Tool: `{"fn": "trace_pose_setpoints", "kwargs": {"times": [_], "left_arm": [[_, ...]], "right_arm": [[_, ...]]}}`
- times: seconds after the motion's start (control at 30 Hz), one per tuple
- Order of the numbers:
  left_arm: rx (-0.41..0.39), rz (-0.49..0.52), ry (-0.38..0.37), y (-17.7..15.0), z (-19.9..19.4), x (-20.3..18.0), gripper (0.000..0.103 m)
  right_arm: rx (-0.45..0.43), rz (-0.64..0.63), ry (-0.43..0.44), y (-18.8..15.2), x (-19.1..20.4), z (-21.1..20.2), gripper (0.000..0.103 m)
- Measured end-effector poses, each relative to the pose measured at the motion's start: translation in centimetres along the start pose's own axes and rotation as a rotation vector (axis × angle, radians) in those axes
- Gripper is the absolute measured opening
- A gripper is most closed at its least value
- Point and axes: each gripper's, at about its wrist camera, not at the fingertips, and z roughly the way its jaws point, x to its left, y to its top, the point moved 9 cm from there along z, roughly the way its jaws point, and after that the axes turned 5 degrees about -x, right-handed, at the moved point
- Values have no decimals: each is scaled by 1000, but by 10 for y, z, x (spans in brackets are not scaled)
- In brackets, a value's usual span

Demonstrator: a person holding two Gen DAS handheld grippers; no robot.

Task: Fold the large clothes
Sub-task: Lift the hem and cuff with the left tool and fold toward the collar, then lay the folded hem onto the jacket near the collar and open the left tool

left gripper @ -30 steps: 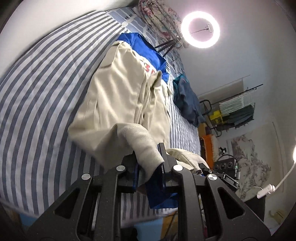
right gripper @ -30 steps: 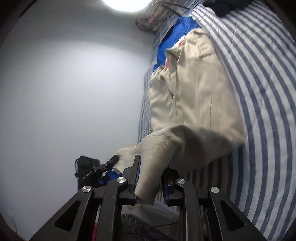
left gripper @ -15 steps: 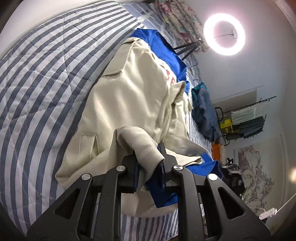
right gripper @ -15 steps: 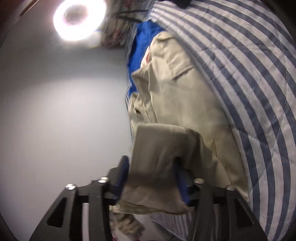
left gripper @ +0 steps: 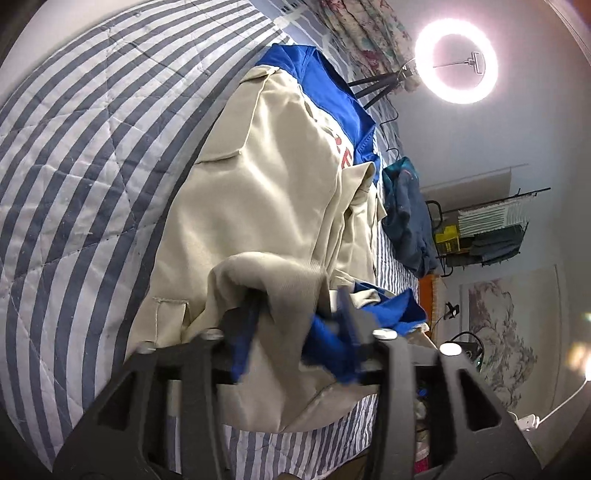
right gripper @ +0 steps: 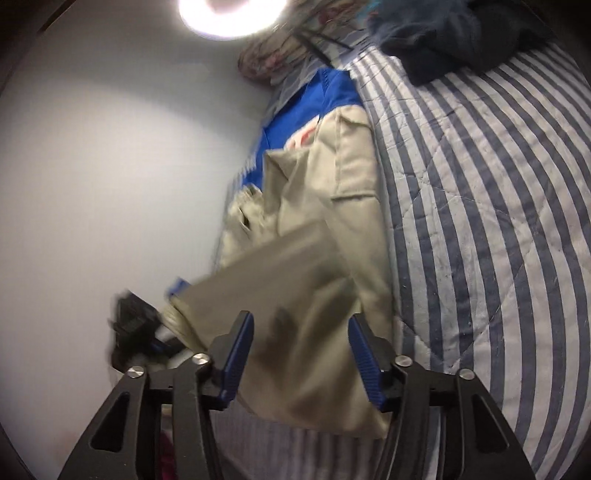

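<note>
A beige jacket (left gripper: 266,192) with a blue lining (left gripper: 325,92) lies lengthwise on the striped quilt (left gripper: 85,155). My left gripper (left gripper: 295,325) hovers over its near end. Its jaws are opening, and a beige fold with blue lining (left gripper: 273,280) hangs loosely between them, draped over the left finger. In the right wrist view the same jacket (right gripper: 347,177) lies beside the wall. The right gripper (right gripper: 301,354) has its blue pads well apart and closing. A blurred beige sleeve (right gripper: 280,280) lies between and below the pads without touching them.
A dark teal heap of clothes (left gripper: 406,218) sits further along the bed, also at the top of the right wrist view (right gripper: 443,33). A ring light (left gripper: 456,61) on a tripod, a floral cloth (left gripper: 362,33) and a wire rack (left gripper: 487,229) stand beyond the bed.
Both grippers were shut on beige jacket ends and have let go. The released sleeve now rests over the jacket body. The left hand moved forward and lower over the jacket.
</note>
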Motion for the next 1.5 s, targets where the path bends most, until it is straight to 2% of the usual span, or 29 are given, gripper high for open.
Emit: {"fn": "trace_pose_setpoints", "kwargs": {"times": [0.03,0.13,0.3,0.4,0.57,0.7,0.77,0.83,0.87,0.93,1.0,1.07,1.1,1.17,1.23,1.27,1.3,1.37,1.4,1.5], "left_arm": [[-20,7,1,3,-4,-1,61],[-57,22,-2,15,-17,-5,64],[-69,230,85,10,-34,-5,64],[-39,264,108,-3,-30,10,64],[42,309,136,-30,-7,29,63],[51,356,164,-38,2,32,63],[48,341,162,-37,3,34,59],[50,346,185,-37,3,37,43],[53,355,191,-37,3,37,39],[66,358,176,-41,5,34,22],[56,387,193,-44,4,29,17],[47,399,209,-47,5,25,13],[41,373,209,-48,2,24,10],[16,309,194,-48,-10,22,8],[-25,285,205,-44,-21,23,8],[-36,307,243,-41,-19,27,8],[-22,327,297,-40,-10,36,11],[2,315,331,-41,4,47,16],[-8,330,348,-40,4,46,20],[-50,351,371,-40,-7,36,22]], "right_arm": [[7,-38,-19,-3,3,4,54],[37,-198,-106,-13,12,12,54],[10,-327,-186,-18,14,10,55],[3,-308,-188,-15,9,14,59],[-1,-239,-130,-9,2,19,59],[17,-251,-129,-8,3,29,58],[31,-250,-141,-9,-1,34,58],[45,-240,-140,-11,-5,39,58],[49,-234,-140,-12,-6,41,58],[48,-229,-136,-12,-6,42,58],[51,-218,-124,-12,-5,41,38],[43,-227,-119,-12,-1,38,24],[35,-244,-129,-11,2,35,15],[16,-255,-142,-10,8,26,6],[-12,-254,-150,-6,10,17,3],[-22,-263,-183,-3,5,15,2],[-14,-268,-227,-2,-4,18,2],[17,-264,-288,-5,-19,27,2],[8,-279,-304,-5,-20,28,2],[-22,-328,-312,-1,-8,22,4]]}}
